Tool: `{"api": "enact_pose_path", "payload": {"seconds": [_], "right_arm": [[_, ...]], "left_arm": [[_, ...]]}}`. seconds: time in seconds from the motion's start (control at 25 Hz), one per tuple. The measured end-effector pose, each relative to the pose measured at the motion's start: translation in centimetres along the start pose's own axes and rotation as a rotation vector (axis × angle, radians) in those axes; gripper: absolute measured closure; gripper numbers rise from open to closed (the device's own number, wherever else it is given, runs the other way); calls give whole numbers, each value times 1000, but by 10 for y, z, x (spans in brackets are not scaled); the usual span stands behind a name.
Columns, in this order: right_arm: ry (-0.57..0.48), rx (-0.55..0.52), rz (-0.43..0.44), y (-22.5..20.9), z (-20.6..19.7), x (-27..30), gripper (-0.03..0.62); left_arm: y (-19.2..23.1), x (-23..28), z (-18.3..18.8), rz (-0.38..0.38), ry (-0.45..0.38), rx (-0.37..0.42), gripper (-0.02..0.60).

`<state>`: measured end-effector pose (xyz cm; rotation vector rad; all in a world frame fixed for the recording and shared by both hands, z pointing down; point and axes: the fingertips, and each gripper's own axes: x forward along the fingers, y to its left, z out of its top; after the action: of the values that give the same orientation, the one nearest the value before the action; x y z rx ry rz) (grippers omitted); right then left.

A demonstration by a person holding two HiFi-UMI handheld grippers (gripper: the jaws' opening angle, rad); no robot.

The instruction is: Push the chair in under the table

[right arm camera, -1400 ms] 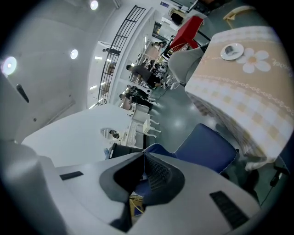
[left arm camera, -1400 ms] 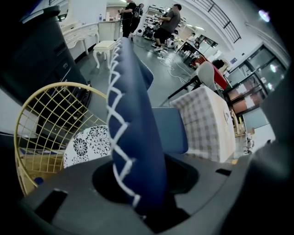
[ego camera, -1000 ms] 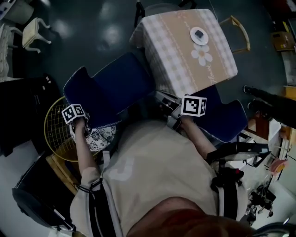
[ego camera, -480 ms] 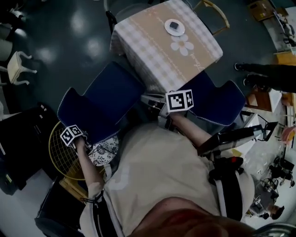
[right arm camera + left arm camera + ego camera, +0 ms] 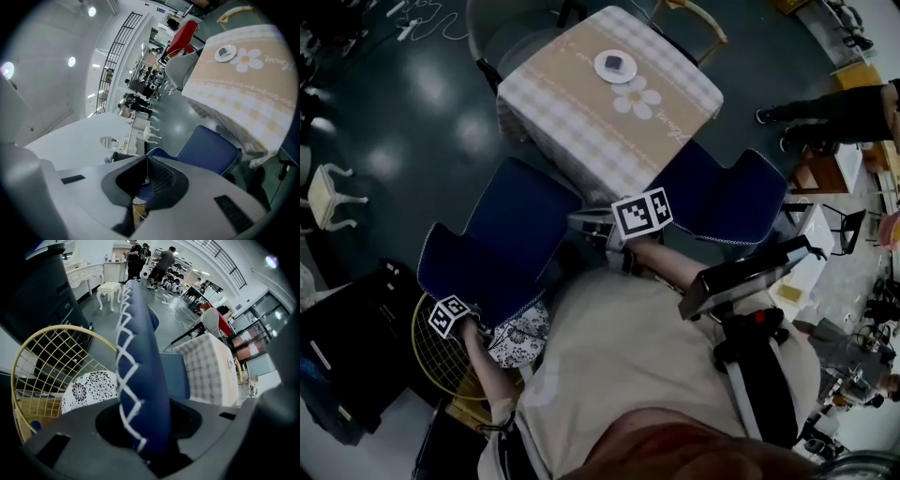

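My left claw pinches the stitched top edge of the blue chair and points steeply down. My right claw is pressed together on nothing, near a second chair. The blue chair's seat faces the desk, its front edge just beside the checked cloth. A plate sits on the desk.

Head view: my torso hides the near edge of the blue chair; I cannot name the small dark item on the plate. Left gripper view: the chair back's lower end disappears between the jaws.
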<state>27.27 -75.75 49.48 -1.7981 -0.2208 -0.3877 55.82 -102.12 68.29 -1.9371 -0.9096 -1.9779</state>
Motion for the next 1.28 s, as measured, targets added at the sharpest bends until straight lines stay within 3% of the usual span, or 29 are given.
{"api": "enact_pose_path", "payload": {"seconds": [0.44, 0.68, 1.0, 1.28], "right_arm": [[-29, 20, -7, -4, 10, -19, 582], [-21, 22, -11, -8, 2, -7, 582], [-24, 20, -9, -9, 7, -21, 582], [-59, 42, -17, -15, 10, -31, 582]], "left_arm": [[-16, -2, 1, -14, -5, -7, 433], [-4, 5, 3, -9, -6, -12, 433], [-49, 12, 3, -61, -13, 17, 433], [-54, 13, 4, -43, -10, 25, 433]]}}
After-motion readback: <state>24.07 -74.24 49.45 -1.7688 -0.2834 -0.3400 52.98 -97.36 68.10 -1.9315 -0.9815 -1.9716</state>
